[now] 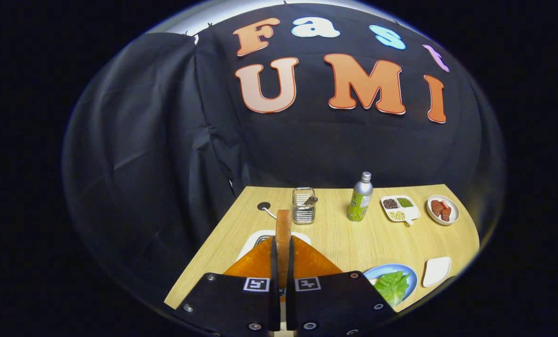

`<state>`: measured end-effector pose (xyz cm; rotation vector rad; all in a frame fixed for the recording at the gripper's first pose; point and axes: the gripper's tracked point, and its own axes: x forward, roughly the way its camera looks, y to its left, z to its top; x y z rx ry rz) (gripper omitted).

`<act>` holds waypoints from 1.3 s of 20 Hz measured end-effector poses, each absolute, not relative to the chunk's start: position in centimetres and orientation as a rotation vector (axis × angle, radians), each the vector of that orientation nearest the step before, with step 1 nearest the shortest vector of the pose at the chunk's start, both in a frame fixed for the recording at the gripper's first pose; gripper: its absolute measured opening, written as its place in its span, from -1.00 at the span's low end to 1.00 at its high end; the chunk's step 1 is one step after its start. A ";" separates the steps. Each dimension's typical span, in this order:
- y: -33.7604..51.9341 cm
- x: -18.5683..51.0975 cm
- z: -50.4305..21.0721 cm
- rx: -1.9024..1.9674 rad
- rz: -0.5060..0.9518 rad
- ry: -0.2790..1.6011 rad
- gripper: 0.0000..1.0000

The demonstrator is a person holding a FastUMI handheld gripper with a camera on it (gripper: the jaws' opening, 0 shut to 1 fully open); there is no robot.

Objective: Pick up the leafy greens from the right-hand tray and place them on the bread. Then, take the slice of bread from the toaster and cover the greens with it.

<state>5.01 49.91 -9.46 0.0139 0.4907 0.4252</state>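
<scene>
The gripper point(282, 255) is clamped on an upright slice of bread point(283, 229), held above the toaster point(255, 241) over a wooden table point(344, 238). Just to its right, one blue plate point(412, 276) holds the leafy greens point(392, 286). Beyond stand one bottle point(360, 202), one wire basket point(303, 205) and three white dishes.

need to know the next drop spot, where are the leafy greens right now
In the gripper view the leafy greens lie on a blue plate right of the gripper, which is shut on a bread slice; a white tray sits beside the plate.
</scene>
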 end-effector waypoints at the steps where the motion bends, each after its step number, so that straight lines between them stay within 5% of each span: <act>1: 49.7 5.0 -8.8 0.022 0.431 0.486 -0.90; 12: 43.7 6.8 -6.2 0.043 0.386 0.438 -0.89; 26: 32.6 7.0 -13.9 0.014 0.283 0.556 -0.89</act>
